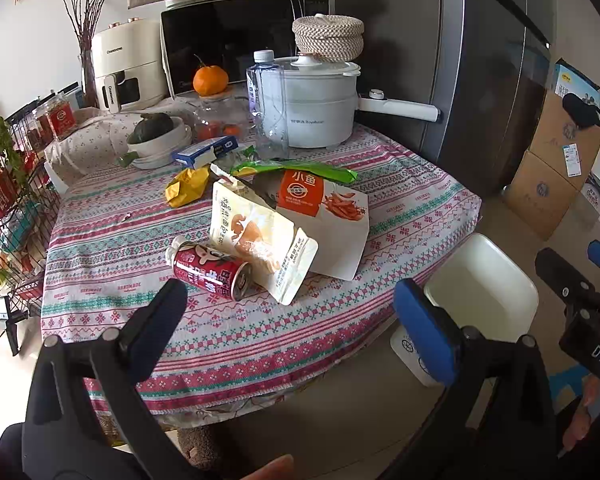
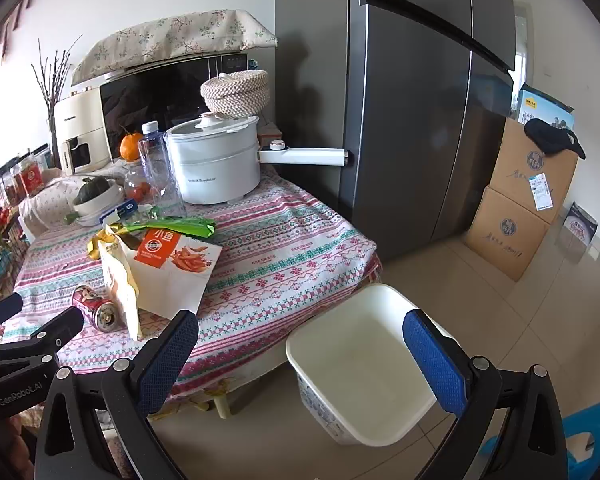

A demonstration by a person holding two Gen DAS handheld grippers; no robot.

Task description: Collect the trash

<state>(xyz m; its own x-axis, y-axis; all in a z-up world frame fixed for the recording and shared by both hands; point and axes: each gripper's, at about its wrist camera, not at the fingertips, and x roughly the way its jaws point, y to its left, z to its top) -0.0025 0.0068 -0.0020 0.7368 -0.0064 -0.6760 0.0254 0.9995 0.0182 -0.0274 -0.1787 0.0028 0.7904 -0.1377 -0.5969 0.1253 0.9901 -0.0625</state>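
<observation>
On the table with the striped cloth (image 1: 112, 240) you have a small heap of trash. A red can (image 1: 210, 270) lies on its side at the near edge of the heap, its open top facing you. Just at its 3 o'clock, touching it, lies a cream snack bag (image 1: 260, 240), torn open and puffed up. Behind that, at 1 o'clock, a flat white bag with an orange label (image 1: 324, 216) lies partly under it. A green wrapper (image 1: 300, 168) sits at 12 o'clock from the bags, and a crumpled yellow wrapper (image 1: 186, 188) sits at 10 o'clock. The white bin (image 2: 364, 364) stands on the floor beside the table, at the can's 3 o'clock. Your left gripper (image 1: 296, 332) hangs over the table's near edge with its blue pads wide apart, holding nothing. Your right gripper (image 2: 300, 360) is wide apart too, right over the bin, touching nothing.
</observation>
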